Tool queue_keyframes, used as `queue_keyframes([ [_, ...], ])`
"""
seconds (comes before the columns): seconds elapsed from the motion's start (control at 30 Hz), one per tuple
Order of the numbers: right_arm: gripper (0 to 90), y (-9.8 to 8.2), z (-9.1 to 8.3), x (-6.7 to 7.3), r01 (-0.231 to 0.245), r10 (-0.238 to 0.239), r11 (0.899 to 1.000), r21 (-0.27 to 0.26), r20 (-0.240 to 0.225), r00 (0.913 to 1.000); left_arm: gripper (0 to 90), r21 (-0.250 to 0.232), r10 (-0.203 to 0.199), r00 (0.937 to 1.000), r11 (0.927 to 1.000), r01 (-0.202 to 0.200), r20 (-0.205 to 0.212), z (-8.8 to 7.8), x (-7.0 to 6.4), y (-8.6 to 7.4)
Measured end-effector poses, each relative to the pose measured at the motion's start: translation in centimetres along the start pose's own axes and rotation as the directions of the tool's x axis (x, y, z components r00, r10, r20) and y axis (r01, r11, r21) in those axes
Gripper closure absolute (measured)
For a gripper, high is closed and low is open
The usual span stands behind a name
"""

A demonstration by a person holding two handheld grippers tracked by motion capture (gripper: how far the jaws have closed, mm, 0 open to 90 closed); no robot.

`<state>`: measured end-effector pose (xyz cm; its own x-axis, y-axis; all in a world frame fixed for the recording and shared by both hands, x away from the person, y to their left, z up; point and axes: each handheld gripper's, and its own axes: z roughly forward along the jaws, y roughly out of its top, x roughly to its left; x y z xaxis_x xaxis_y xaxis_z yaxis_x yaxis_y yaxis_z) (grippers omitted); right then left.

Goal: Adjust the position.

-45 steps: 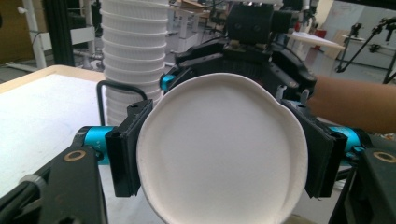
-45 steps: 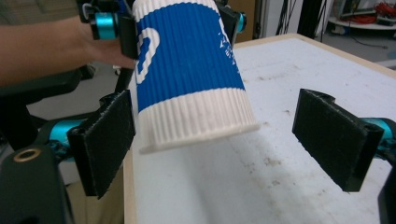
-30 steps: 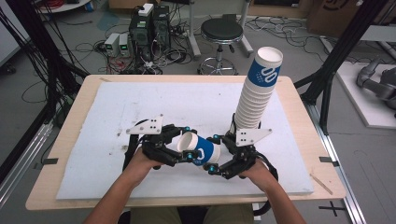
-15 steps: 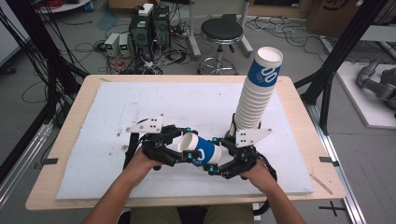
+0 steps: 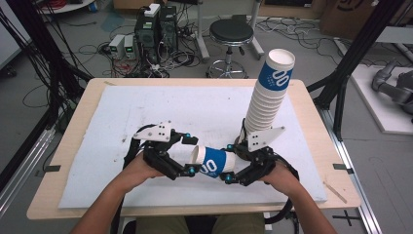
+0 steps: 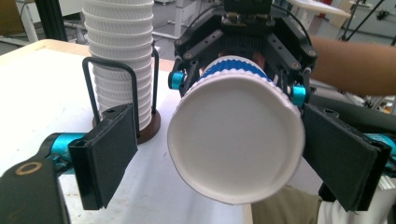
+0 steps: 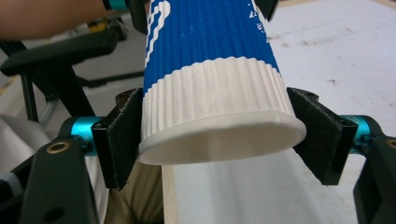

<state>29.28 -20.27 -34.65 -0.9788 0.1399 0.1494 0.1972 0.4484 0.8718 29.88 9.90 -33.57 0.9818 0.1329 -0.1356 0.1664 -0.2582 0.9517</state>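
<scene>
A blue and white ribbed paper cup (image 5: 212,165) lies on its side in the air between my two grippers, just above the white board. My right gripper (image 5: 228,163) is shut on one end; its jaws have just been closing, and both pads squeeze the white ribbed rim (image 7: 210,116). My left gripper (image 5: 191,156) has just been opening. Its jaws now stand wide on either side of the cup's other end (image 6: 236,140), with a clear gap at the left pad (image 6: 109,154). Beyond the cup the right gripper (image 6: 243,46) faces me.
A tall leaning stack of the same cups (image 5: 265,97) stands in a black wire holder (image 6: 149,128) right behind my right hand. The white board (image 5: 170,107) covers a wooden table. A stool, computers and cables sit on the floor beyond.
The right jaws have closed onto the cup's end. The left jaws, shut on the cup before, have spread apart. The cup stays lying between the two grippers.
</scene>
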Motion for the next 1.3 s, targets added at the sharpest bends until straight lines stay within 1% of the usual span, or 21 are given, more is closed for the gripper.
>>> queue_keyframes([
  [0.07, 23.7, 0.6, -0.1, 0.0, 0.015, -0.015, 0.999, 0.046, 0.003, 0.9999, 12.9, 0.013, 0.004, 1.0000, 0.9999, -0.004, 0.001, 0.0, -0.1, 0.2],
  [0.1, 23.7, 1.0, -0.2, 0.0, 0.025, -0.026, 0.997, 0.067, 0.007, 0.9996, 12.9, 0.038, 0.022, 0.9997, 0.9990, -0.022, 0.013, 0.1, -0.2, 0.5],
  [0.2, 23.7, 2.0, -0.2, 0.0, 0.064, -0.064, 0.993, 0.099, -0.002, 0.9980, 12.9, 0.056, 0.034, 0.9992, 0.9978, -0.035, 0.023, 0.3, -0.2, 0.9],
  [0.23, 23.7, 2.4, -0.2, 0.1, 0.063, -0.063, 0.990, 0.124, -0.005, 0.9980, 12.9, 0.064, 0.038, 0.9989, 0.9972, -0.039, 0.027, 0.4, -0.2, 1.0],
  [0.27, 23.7, 2.4, -0.2, 0.1, 0.063, -0.063, 0.990, 0.124, -0.005, 0.9980, 13.0, 0.064, 0.038, 0.9989, 0.9972, -0.039, 0.027, 0.4, -0.2, 1.0],
  [0.3, 23.6, 3.1, -0.2, 0.1, 0.083, -0.083, 0.985, 0.153, -0.007, 0.9966, 12.9, 0.086, 0.050, 0.9982, 0.9949, -0.053, 0.033, 0.6, -0.2, 1.1],
  [0.37, 23.6, 3.6, -0.1, 0.1, 0.088, -0.088, 0.979, 0.185, -0.009, 0.9961, 12.9, 0.101, 0.050, 0.9980, 0.9935, -0.053, 0.040, 0.9, -0.3, 1.1],
  [0.47, 23.6, 4.2, 0.2, 0.3, 0.112, -0.114, 0.963, 0.245, -0.006, 0.9934, 12.9, 0.153, 0.056, 0.9973, 0.9862, -0.063, 0.046, 1.2, -0.2, 1.1],
  [0.53, 23.6, 4.5, 0.4, 0.4, 0.121, -0.123, 0.954, 0.275, -0.011, 0.9924, 12.9, 0.192, 0.043, 0.9971, 0.9798, -0.055, 0.063, 1.5, -0.3, 1.0],
  [0.57, 23.6, 4.6, 0.6, 0.4, 0.116, -0.116, 0.953, 0.279, -0.017, 0.9931, 12.9, 0.210, 0.038, 0.9965, 0.9763, -0.053, 0.074, 1.6, -0.3, 0.9],
  [0.6, 23.6, 4.7, 0.7, 0.4, 0.118, -0.116, 0.951, 0.285, -0.023, 0.9930, 13.1, 0.210, 0.038, 0.9965, 0.9763, -0.053, 0.074, 1.6, -0.3, 0.9],
  [0.63, 23.6, 4.7, 0.9, 0.4, 0.124, -0.121, 0.946, 0.300, -0.026, 0.9922, 13.6, 0.242, 0.045, 0.9943, 0.9679, -0.067, 0.096, 2.0, -0.4, 0.8],
  [0.7, 23.6, 4.7, 1.3, 0.5, 0.123, -0.124, 0.937, 0.326, -0.020, 0.9921, 14.9, 0.260, 0.038, 0.9932, 0.9633, -0.066, 0.110, 2.3, -0.4, 0.6],
  [0.73, 23.6, 4.6, 1.5, 0.4, 0.132, -0.133, 0.936, 0.327, -0.019, 0.9909, 16.0, 0.268, 0.032, 0.9929, 0.9616, -0.062, 0.115, 2.3, -0.3, 0.5],
  [0.8, 23.6, 4.7, 1.5, 0.5, 0.126, -0.126, 0.934, 0.333, -0.021, 0.9918, 17.1, 0.272, 0.023, 0.9923, 0.9606, -0.056, 0.122, 2.4, -0.3, 0.4],
  [0.83, 23.6, 4.7, 1.6, 0.5, 0.137, -0.137, 0.935, 0.328, -0.023, 0.9903, 17.1, 0.271, 0.017, 0.9917, 0.9612, -0.051, 0.128, 2.5, -0.2, 0.3],
  [0.97, 23.5, 4.7, 1.8, 0.6, 0.137, -0.134, 0.933, 0.332, -0.033, 0.9904, 20.2, 0.275, 0.006, 0.9918, 0.9607, -0.041, 0.127, 2.3, 0.0, 0.1],
  [1.13, 23.4, 4.8, 1.8, 0.6, 0.129, -0.126, 0.937, 0.326, -0.032, 0.9916, 27.3, 0.281, -0.002, 0.9905, 0.9590, -0.037, 0.138, 2.3, 0.1, -0.2],
  [1.2, 23.3, 4.7, 1.8, 0.6, 0.127, -0.122, 0.936, 0.327, -0.038, 0.9918, 27.5, 0.272, -0.018, 0.9897, 0.9619, -0.022, 0.142, 2.3, 0.2, -0.4],
  [1.27, 23.1, 4.7, 1.8, 0.6, 0.123, -0.117, 0.938, 0.324, -0.039, 0.9924, 27.7, 0.266, -0.016, 0.9895, 0.9637, -0.023, 0.143, 2.3, 0.2, -0.5],
  [1.3, 21.7, 4.7, 1.8, 0.6, 0.117, -0.110, 0.944, 0.307, -0.040, 0.9931, 27.7, 0.255, -0.010, 0.9893, 0.9665, -0.028, 0.146, 2.2, 0.2, -0.5],
])
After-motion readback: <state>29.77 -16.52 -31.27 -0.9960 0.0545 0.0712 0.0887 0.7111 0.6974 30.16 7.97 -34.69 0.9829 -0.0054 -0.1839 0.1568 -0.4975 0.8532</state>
